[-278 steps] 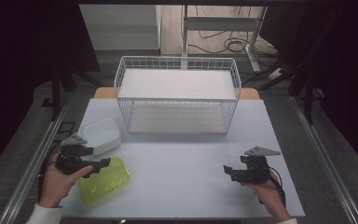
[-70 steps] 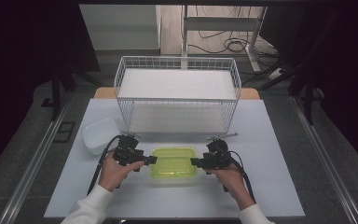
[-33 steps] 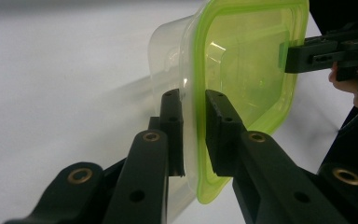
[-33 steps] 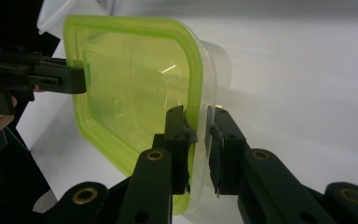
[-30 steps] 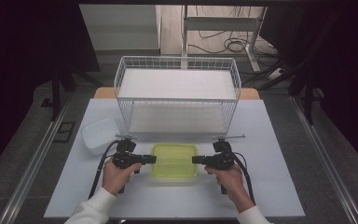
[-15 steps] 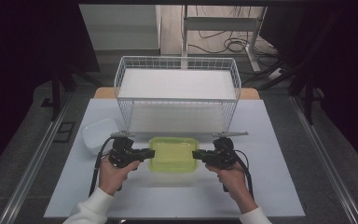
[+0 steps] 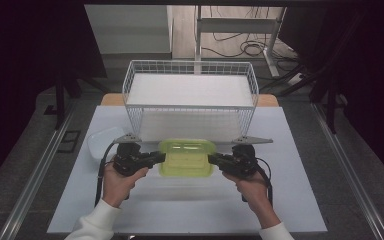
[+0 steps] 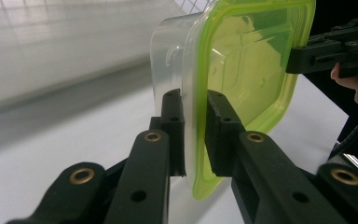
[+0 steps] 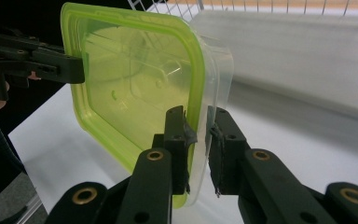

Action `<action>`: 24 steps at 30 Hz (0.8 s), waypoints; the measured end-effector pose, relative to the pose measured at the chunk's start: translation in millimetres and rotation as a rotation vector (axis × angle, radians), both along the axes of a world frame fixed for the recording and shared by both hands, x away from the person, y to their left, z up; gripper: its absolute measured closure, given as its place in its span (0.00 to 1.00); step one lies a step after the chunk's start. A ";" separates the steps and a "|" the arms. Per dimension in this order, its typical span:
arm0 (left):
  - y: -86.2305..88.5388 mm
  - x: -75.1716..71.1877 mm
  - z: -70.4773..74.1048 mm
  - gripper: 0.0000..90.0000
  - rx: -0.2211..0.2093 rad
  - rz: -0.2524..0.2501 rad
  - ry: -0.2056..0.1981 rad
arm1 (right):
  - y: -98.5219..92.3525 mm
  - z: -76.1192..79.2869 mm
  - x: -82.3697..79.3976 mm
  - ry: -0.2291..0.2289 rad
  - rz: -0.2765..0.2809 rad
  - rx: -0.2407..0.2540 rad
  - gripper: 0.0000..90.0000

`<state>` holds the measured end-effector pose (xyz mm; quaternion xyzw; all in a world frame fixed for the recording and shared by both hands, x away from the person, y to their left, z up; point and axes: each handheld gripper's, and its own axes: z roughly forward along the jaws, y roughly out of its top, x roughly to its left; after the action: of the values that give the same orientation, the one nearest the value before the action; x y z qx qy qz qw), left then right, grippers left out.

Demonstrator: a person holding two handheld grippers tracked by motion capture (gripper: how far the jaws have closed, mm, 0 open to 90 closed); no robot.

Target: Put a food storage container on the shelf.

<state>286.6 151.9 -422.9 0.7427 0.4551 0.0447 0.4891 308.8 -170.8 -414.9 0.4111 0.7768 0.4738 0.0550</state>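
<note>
A clear plastic container with a green lid (image 7: 186,157) hangs above the table, held between both grippers just in front of the wire basket (image 7: 190,80). My left gripper (image 7: 161,157) is shut on the container's left rim (image 8: 195,140), lid and wall pinched between its jaws. My right gripper (image 7: 212,159) is shut on the opposite rim (image 9: 198,140). In the left gripper view the right gripper (image 8: 307,53) clamps the far edge. In the right gripper view the left gripper (image 9: 72,67) does the same.
The white wire basket stands at the back centre of the white table (image 7: 290,210). A clear lidless container (image 7: 102,141) rests at the left, behind my left hand. The table's front has free room.
Both grippers have carried the green-lidded container away from the person, towards the basket, and lifted it slightly. Their hold on its two ends is unchanged.
</note>
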 end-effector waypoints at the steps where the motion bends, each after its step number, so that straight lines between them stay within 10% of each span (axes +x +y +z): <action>1: -0.3 0.2 1.5 0.88 0.001 -0.003 -0.007 | -0.5 1.6 -0.3 -0.005 0.000 0.002 0.87; 24: 3.2 42.3 59.9 0.88 -0.070 -0.043 -0.076 | -6.4 67.6 22.9 -0.133 0.000 0.024 0.87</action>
<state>329.0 155.1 -363.0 0.7325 0.4214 0.0463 0.5326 331.7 -177.2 -347.3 0.3792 0.7657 0.5096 0.1015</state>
